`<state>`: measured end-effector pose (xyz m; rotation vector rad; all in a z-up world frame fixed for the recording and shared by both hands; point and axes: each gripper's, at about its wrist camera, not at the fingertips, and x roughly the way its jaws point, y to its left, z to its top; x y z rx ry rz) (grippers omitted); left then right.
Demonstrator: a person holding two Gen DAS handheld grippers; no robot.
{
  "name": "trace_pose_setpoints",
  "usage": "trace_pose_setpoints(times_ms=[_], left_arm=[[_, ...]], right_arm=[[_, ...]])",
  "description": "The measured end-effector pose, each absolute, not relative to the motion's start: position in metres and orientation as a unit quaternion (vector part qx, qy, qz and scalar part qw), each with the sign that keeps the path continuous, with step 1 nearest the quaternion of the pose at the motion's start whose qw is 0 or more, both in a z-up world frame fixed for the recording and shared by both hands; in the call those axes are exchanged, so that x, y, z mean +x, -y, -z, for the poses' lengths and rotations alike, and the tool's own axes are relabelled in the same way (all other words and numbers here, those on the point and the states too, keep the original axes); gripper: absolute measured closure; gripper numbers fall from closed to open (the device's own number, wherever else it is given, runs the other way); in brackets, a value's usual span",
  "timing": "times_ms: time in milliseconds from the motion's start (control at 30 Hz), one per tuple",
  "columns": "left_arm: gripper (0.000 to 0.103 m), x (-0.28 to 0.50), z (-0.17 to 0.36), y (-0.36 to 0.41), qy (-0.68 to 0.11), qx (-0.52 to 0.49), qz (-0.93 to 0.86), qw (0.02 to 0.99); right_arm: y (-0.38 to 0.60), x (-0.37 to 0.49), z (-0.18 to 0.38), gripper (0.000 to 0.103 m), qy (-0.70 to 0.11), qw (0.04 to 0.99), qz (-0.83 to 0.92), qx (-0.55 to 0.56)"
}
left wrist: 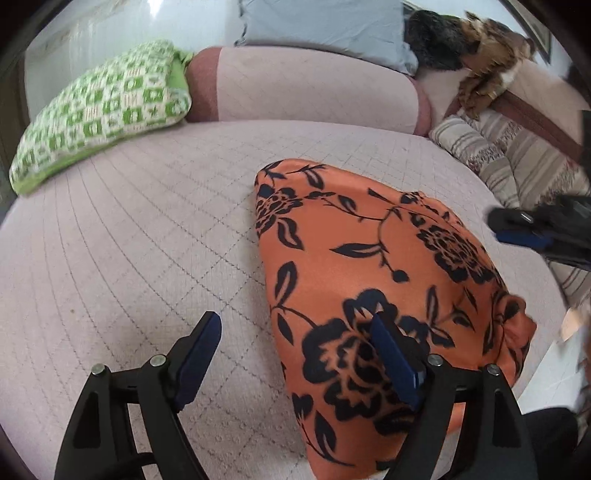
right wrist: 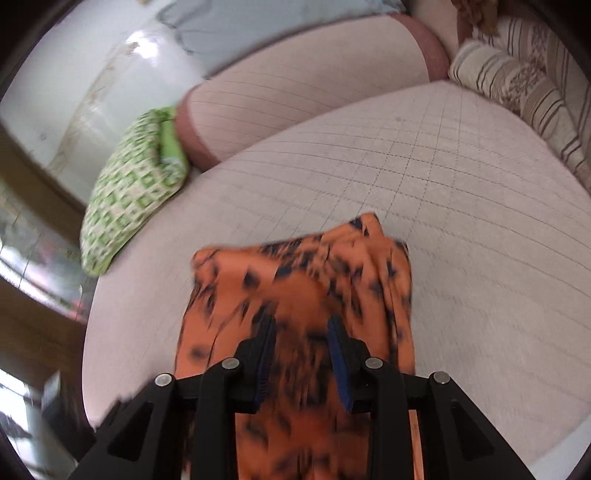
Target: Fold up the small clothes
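An orange garment with black flowers (left wrist: 354, 266) lies folded on the pale quilted bed (left wrist: 140, 236). My left gripper (left wrist: 295, 325) is open; its right finger (left wrist: 395, 358) is over the garment's near part, its left finger over the bed beside it. In the right wrist view the same garment (right wrist: 306, 273) is blurred and lies below my right gripper (right wrist: 301, 325), whose jaws stand apart over the cloth. The right gripper also shows at the right edge of the left wrist view (left wrist: 524, 229), beside the garment.
A green-and-white patterned pillow (left wrist: 96, 114) lies at the far left of the bed. A pink bolster (left wrist: 310, 88) and a light blue pillow (left wrist: 325, 26) lie at the back. Striped bedding (left wrist: 517, 158) and a furry brown item (left wrist: 487, 55) are at the right.
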<state>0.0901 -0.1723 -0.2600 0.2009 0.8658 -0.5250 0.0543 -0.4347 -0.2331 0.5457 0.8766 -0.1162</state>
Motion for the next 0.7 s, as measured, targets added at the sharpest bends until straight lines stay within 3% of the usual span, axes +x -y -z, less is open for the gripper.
trace_pose_setpoints(times_ms=[100, 233, 567, 633, 700], left_arm=[[0.018, 0.082, 0.263, 0.176, -0.403, 0.119, 0.245, 0.874], [0.018, 0.074, 0.267, 0.176, -0.392, 0.130, 0.242, 0.878], [0.018, 0.053, 0.218, 0.146, -0.304, 0.116, 0.219, 0.920], [0.018, 0.055, 0.213, 0.139, -0.298, 0.108, 0.211, 0.925], [0.018, 0.058, 0.210, 0.132, -0.298, 0.098, 0.207, 0.927]], right_arm=[[0.420, 0.025, 0.240, 0.071, -0.414, 0.875, 0.059, 0.245], [0.417, 0.016, 0.299, 0.070, -0.483, 0.838, 0.070, 0.242], [0.394, -0.027, 0.228, 0.070, -0.406, 0.884, 0.042, 0.225], [0.384, -0.036, 0.214, 0.064, -0.385, 0.895, 0.031, 0.223], [0.374, -0.038, 0.203, 0.029, -0.366, 0.904, 0.030, 0.218]])
